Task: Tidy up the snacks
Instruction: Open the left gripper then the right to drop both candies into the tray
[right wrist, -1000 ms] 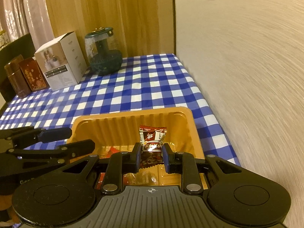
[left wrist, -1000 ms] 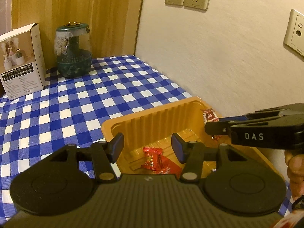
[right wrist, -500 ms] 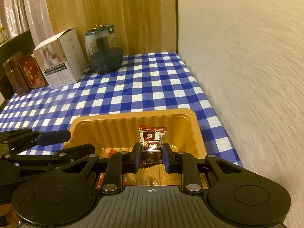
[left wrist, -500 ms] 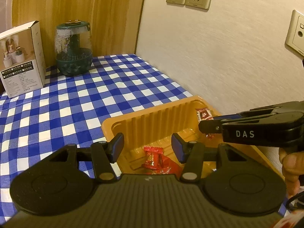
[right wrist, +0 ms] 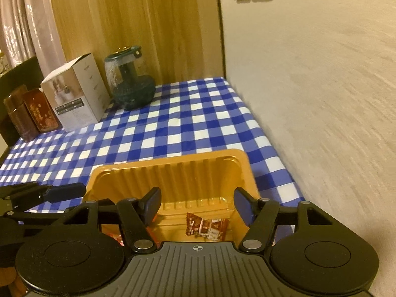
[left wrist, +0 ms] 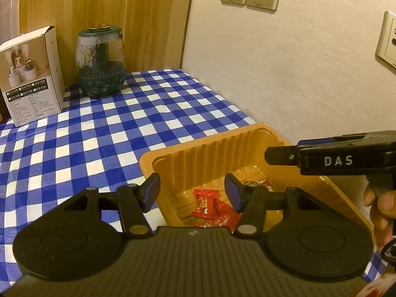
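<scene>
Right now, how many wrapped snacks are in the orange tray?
3 visible: a brown wrapped snack on the floor of the orange tray toward the wall side, and two red wrapped snacks beside it. More may be hidden behind the gripper bodies.

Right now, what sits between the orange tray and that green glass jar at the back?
Nothing: only bare blue-checked tablecloth lies between the orange tray and the green glass jar. The right wrist view shows it best.
</scene>
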Tool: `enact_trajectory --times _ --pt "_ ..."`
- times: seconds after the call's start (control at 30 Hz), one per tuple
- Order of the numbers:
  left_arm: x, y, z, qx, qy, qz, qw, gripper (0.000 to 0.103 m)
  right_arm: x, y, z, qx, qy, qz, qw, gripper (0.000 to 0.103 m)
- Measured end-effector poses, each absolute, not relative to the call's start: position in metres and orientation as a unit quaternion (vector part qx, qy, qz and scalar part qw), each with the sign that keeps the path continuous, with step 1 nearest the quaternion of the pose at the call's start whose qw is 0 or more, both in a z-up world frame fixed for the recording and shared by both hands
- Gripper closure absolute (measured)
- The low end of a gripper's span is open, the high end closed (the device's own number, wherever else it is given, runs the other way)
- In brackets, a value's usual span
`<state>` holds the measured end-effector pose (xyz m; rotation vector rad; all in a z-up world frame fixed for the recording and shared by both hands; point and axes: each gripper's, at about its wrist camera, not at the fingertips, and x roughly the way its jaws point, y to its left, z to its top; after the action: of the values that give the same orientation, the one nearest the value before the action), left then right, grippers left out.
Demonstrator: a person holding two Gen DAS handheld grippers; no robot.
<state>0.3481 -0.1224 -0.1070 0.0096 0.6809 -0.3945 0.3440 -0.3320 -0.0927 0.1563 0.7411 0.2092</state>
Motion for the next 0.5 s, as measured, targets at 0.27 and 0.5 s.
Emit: enact_trajectory --times 0.27,0.5 --pt "0.343 -0.126 -0.107 0.024 0.329 -0.181 0.926 0.034 0.336 -0.334 -0.089 0.063 0.363 0.094 0.925 0.038" --pt "0.332 -0.124 -0.106 0.036 0.321 -0.169 0.931 0.017 0.321 -0.336 -0.085 0.056 0.367 0.090 0.924 0.030"
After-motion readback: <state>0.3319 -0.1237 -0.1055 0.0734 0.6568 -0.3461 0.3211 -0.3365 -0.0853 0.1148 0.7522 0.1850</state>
